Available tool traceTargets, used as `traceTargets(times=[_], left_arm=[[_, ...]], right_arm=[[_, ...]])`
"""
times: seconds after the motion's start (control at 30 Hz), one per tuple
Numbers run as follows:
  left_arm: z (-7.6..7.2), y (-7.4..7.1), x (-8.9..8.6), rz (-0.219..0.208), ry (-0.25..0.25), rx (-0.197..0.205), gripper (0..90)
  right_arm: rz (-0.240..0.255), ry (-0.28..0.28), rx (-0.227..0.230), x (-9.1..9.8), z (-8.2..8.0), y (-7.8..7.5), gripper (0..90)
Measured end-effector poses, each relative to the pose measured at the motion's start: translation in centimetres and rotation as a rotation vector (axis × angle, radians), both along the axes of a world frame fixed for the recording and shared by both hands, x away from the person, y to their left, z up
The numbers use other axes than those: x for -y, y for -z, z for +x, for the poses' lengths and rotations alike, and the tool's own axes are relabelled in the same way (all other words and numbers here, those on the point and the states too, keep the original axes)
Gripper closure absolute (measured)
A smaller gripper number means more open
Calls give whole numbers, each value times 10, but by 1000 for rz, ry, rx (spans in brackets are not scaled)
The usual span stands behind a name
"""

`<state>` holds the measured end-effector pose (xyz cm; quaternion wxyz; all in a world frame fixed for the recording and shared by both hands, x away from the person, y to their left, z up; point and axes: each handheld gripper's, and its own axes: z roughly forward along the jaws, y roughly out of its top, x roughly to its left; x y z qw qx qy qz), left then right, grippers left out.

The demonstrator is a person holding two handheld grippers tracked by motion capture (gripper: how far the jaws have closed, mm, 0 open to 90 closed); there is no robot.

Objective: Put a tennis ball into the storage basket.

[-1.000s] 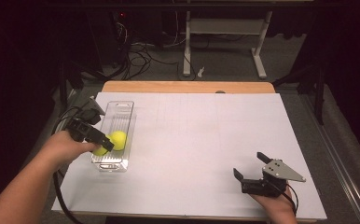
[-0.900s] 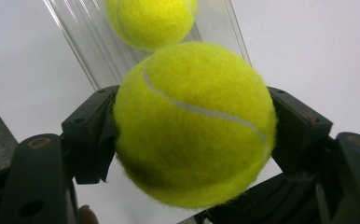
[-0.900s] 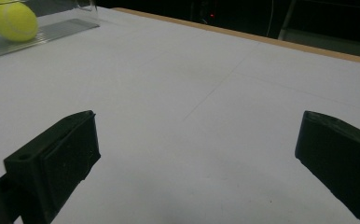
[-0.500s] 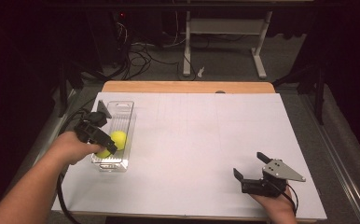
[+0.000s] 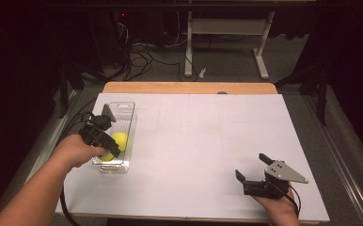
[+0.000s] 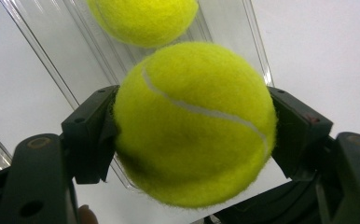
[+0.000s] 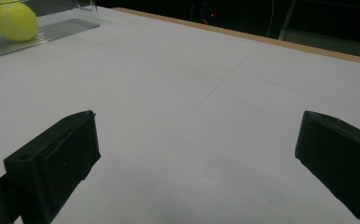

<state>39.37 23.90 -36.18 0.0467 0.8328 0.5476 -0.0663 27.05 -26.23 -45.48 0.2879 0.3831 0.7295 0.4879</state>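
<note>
My left gripper (image 5: 109,153) is shut on a yellow tennis ball (image 6: 194,123), its two black jaws pressing on the ball's sides. It holds the ball over the near end of a clear plastic tray (image 5: 124,109) at the table's left. A second tennis ball (image 5: 120,140) lies in the tray just beyond the held one, and the same ball (image 7: 12,21) is far off in the right gripper view. My right gripper (image 5: 253,166) rests near the table's front right edge. It is open and its jaws stand wide apart over bare white tabletop.
The white tabletop (image 5: 203,136) spreads between the two hands. A wooden strip (image 5: 189,88) runs along its far edge. Beyond it the dark floor holds cables and a white table frame (image 5: 226,28).
The left hand with its ball has shifted only slightly over the tray's near end. The right gripper has stayed where it was.
</note>
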Motion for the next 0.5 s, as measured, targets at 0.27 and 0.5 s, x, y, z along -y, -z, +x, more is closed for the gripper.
traceTargets(times=[0.27,0.5], left_arm=[[2,3,2,6,-2,-5,269],[2,9,2,4,-14,-20,268]], right_arm=[[-2,0,1,0,0,0,4],[-2,0,3,0,0,0,4]])
